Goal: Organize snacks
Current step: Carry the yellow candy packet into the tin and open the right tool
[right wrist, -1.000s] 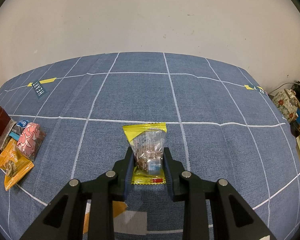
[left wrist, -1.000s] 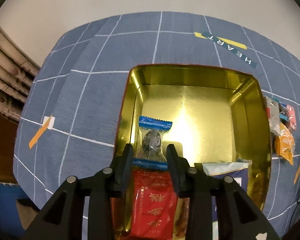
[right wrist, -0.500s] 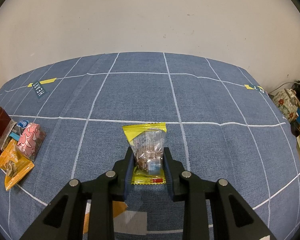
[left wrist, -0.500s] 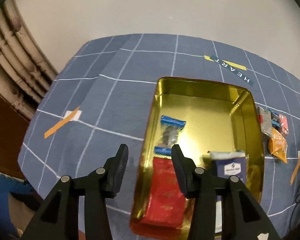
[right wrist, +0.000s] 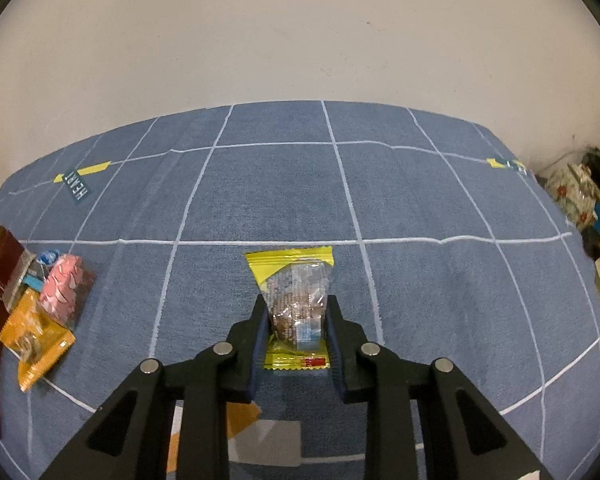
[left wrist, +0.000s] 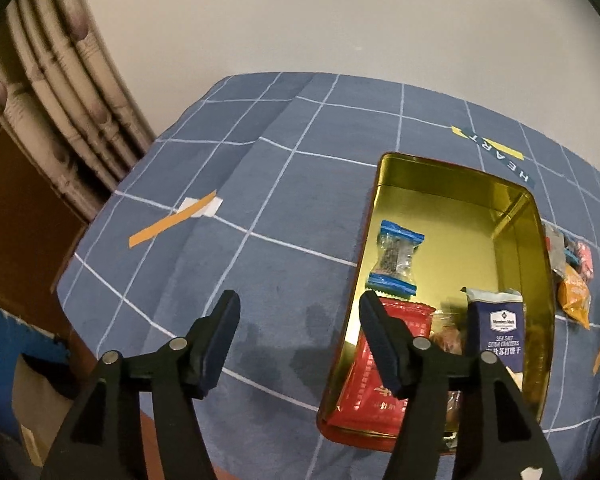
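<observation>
Pulled back leftward, left claw [left wrist: 298, 306] gapes empty beside the gold tin [left wrist: 540, 280].
Right claw [right wrist: 296, 314] stays low, pinching the yellow snack packet [right wrist: 294, 300].

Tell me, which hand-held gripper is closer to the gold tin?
Left. The left hand-held gripper hangs open just beside the gold tin's left rim. The right hand-held gripper clamps the yellow snack packet, with the tin at the far left edge.

The left gripper [left wrist: 298, 312] hangs with its jaws spread wide and nothing between them, while the right gripper [right wrist: 296, 312] has its jaws pinched tight on a packet.
</observation>
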`<state>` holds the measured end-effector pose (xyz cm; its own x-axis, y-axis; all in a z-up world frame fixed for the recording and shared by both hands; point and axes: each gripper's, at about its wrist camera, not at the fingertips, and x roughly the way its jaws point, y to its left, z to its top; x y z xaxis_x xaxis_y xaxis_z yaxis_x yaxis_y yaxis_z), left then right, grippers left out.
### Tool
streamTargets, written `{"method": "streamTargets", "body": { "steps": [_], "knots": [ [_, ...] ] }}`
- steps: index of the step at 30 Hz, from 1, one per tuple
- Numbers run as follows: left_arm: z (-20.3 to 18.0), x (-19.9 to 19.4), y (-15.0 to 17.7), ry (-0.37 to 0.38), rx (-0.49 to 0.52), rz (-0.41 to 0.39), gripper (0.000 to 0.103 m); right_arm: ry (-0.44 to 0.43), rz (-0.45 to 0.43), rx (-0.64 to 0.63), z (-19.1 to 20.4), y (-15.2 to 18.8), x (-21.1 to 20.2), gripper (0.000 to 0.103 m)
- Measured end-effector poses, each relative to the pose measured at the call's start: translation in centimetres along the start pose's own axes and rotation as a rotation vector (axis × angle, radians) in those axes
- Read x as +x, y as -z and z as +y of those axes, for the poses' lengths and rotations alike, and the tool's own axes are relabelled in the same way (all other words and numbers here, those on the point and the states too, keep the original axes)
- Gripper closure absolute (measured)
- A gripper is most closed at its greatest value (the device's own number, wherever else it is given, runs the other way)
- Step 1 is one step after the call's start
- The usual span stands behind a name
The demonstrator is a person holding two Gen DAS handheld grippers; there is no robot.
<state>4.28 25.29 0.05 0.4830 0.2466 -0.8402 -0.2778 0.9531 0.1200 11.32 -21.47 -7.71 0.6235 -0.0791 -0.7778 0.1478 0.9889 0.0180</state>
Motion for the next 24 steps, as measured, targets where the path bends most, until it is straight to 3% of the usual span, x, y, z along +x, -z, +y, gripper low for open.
{"method": "streamTargets", "body": {
  "steps": [7,11,24],
  "knots": [
    [0.3,0.1,0.8,-0.015,-0.015,-0.015,0.043,0.009,-0.013,0.003,1.2,-0.6,-2.0,0.078],
    [1.0,0.3,1.0,-0.029,-0.031,-0.018,0.041,-0.028,-0.045,-0.025,3.2,-1.5,-4.1,0.078],
    [3.5,0.8,1.0,-0.039,-0.105,-0.012,0.040,-0.305,-0.031,-0.236,18.7,-1.4,-8.1,0.078]
  ]
}}
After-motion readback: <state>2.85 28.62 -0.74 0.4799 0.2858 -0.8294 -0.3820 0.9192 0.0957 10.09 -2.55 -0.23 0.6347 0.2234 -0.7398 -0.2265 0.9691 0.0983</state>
